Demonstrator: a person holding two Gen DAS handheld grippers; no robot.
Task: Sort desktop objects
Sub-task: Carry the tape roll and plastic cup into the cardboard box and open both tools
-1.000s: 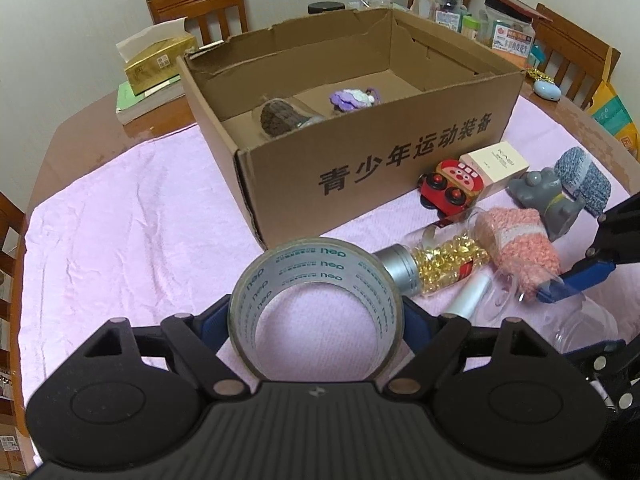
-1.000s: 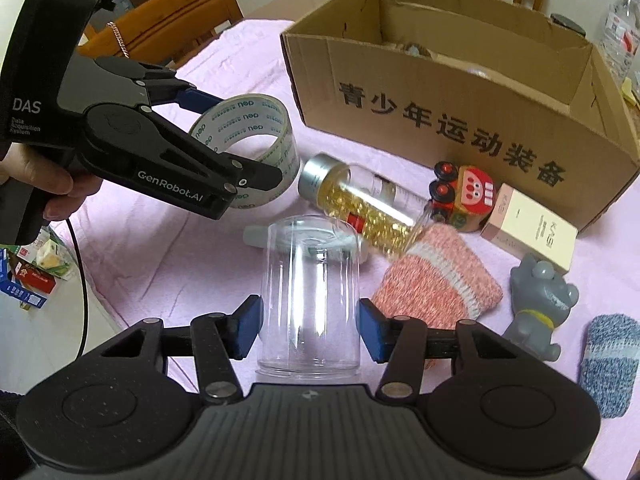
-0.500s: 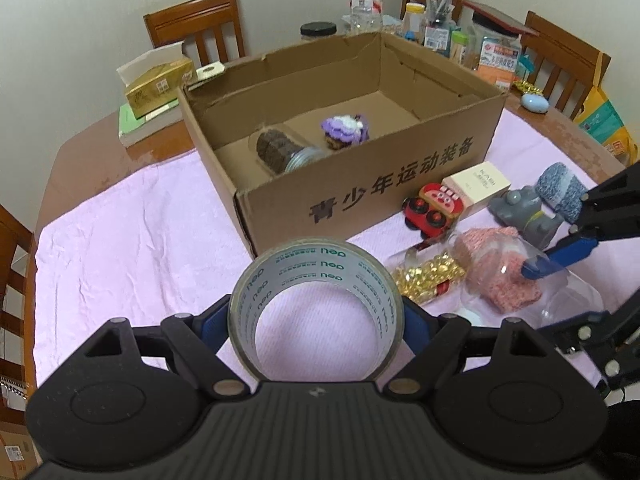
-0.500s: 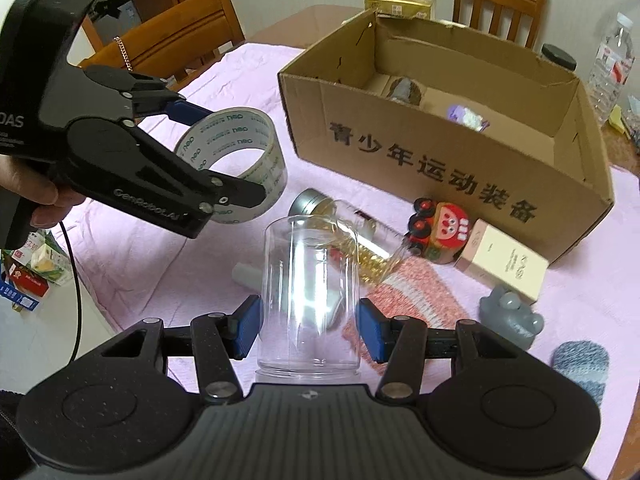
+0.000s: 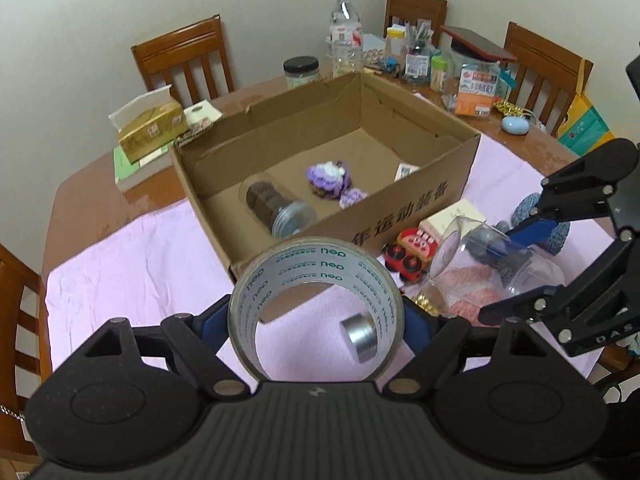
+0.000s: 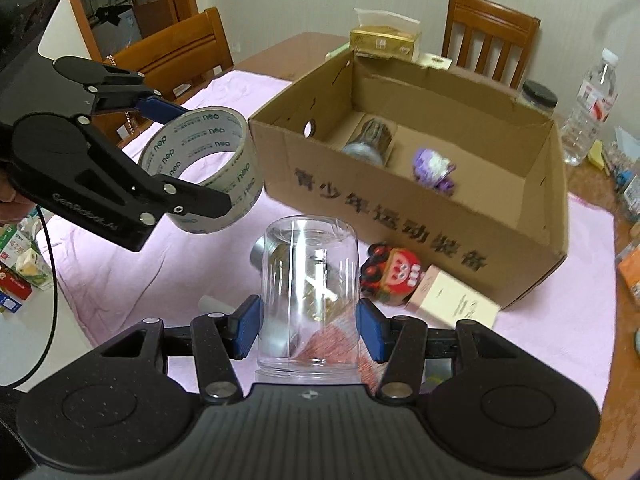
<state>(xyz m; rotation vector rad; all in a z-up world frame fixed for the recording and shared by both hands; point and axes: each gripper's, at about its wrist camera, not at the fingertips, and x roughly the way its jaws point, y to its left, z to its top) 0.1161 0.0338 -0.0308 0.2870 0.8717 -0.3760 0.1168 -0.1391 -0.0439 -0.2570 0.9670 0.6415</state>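
- Behind my tape roll (image 5: 316, 300), a bottle's silver cap (image 5: 359, 339) shows through the ring; its body is hidden.
- My left gripper (image 5: 316, 322) points steeply down above the pink cloth (image 5: 132, 264), pads clamped on the one tape roll.
- My right gripper (image 6: 308, 326) squeezes one clear cup (image 6: 310, 292), held before the cardboard box (image 6: 420, 208).
- Inside the box I count one jar (image 5: 276, 210) and two purple knitted pieces (image 5: 328, 178).
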